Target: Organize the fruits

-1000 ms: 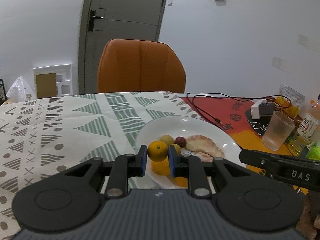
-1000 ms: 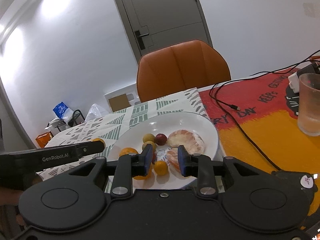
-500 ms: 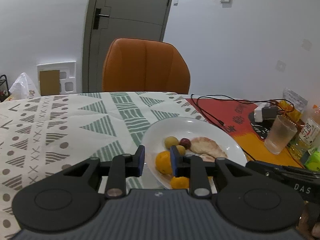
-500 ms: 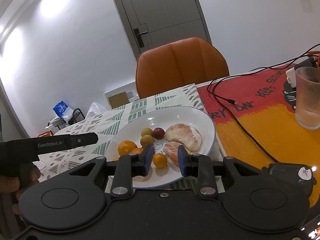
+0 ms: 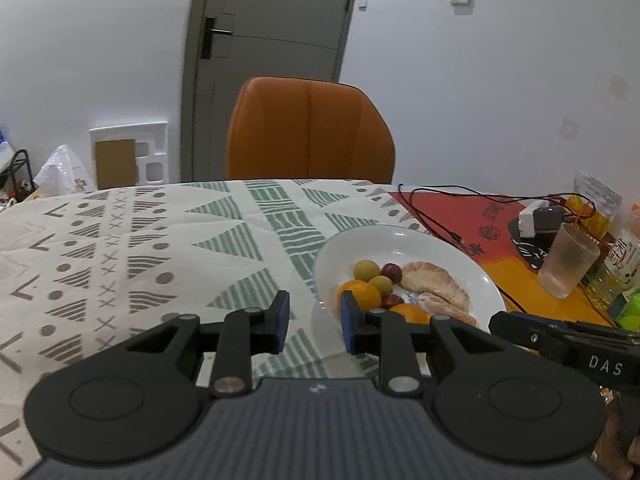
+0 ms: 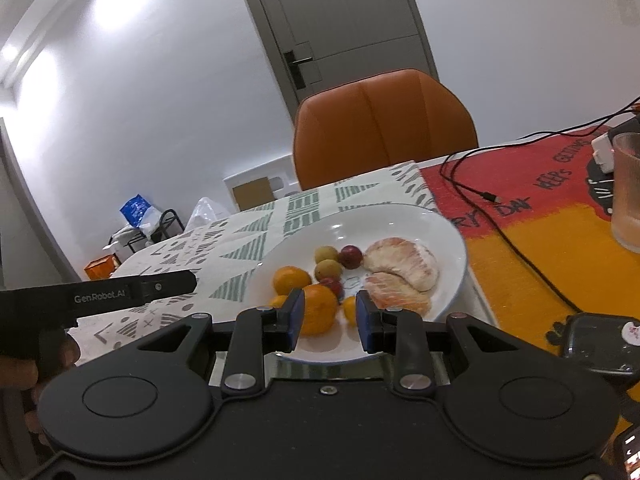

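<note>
Fruit lies gathered on a white plate (image 5: 404, 236) right of centre in the left wrist view: oranges (image 6: 291, 279), small green-yellow fruits (image 6: 326, 254), dark red ones (image 6: 351, 256) and peeled pomelo segments (image 6: 404, 258). Left gripper (image 5: 314, 320) is spread apart and empty over the patterned tablecloth (image 5: 120, 248) beside the plate's edge. Right gripper (image 6: 329, 318) is likewise parted and empty, low in its frame, at the plate's near rim.

4 oranges (image 6: 291, 279), 1 plate (image 6: 448, 236)
</note>
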The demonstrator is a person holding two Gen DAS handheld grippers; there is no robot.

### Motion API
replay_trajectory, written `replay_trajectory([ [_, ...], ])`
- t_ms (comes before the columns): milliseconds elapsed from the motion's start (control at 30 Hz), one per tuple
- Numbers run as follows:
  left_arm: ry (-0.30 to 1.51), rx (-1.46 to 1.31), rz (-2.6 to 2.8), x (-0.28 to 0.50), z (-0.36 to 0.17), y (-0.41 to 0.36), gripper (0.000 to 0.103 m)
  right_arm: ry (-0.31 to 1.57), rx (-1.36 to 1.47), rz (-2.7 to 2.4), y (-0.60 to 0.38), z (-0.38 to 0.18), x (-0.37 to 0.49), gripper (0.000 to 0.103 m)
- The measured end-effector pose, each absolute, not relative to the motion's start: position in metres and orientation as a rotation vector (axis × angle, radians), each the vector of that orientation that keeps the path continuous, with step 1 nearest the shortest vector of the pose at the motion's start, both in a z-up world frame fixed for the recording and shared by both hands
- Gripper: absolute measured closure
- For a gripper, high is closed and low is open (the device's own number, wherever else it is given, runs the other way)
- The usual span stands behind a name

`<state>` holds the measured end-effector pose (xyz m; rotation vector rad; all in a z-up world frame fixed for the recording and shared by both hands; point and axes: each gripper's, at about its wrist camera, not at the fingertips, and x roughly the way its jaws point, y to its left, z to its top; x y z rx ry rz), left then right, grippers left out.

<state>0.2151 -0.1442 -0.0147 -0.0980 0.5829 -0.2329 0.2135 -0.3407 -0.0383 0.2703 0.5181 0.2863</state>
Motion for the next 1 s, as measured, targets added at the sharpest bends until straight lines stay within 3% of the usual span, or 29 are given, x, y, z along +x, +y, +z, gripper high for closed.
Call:
replay_trajectory([
  [133, 0.579, -0.103, -0.204, 0.205, -0.009, -0.133, 0.076, 0.509, 0.258, 0.316, -0.332, -0.033, 0.209, 0.067],
  [300, 0.588, -0.097, -0.158, 0.192, -0.005, -0.120, 0.064, 0.506, 0.259, 0.332, -0.324, -0.029, 0.202, 0.057],
  [400, 0.578, -0.091, -0.135, 0.183, 0.000, -0.112, 0.045, 0.505, 0.264, 0.340, -0.319, -0.027, 0.197, 0.047],
  [467, 0.559, -0.084, -0.121, 0.175, 0.003, -0.107, 0.030, 0.510, 0.265, 0.345, -0.317, -0.026, 0.193, 0.046],
  [533, 0.544, -0.075, -0.105, 0.168, 0.006, -0.100, 0.023, 0.510, 0.260, 0.350, -0.313, -0.023, 0.189, 0.039],
  [600, 0.548, -0.064, -0.095, 0.162, 0.008, -0.094, 0.021, 0.503, 0.257, 0.357, -0.310, -0.021, 0.184, 0.029],
  [767, 0.546, -0.050, -0.068, 0.149, 0.016, -0.081, 0.012, 0.506, 0.232, 0.341, -0.302, -0.016, 0.175, 0.025],
  [1000, 0.549, -0.041, -0.029, 0.129, 0.025, -0.067, 0.005, 0.487, 0.225, 0.367, -0.294, -0.002, 0.162, 0.009],
])
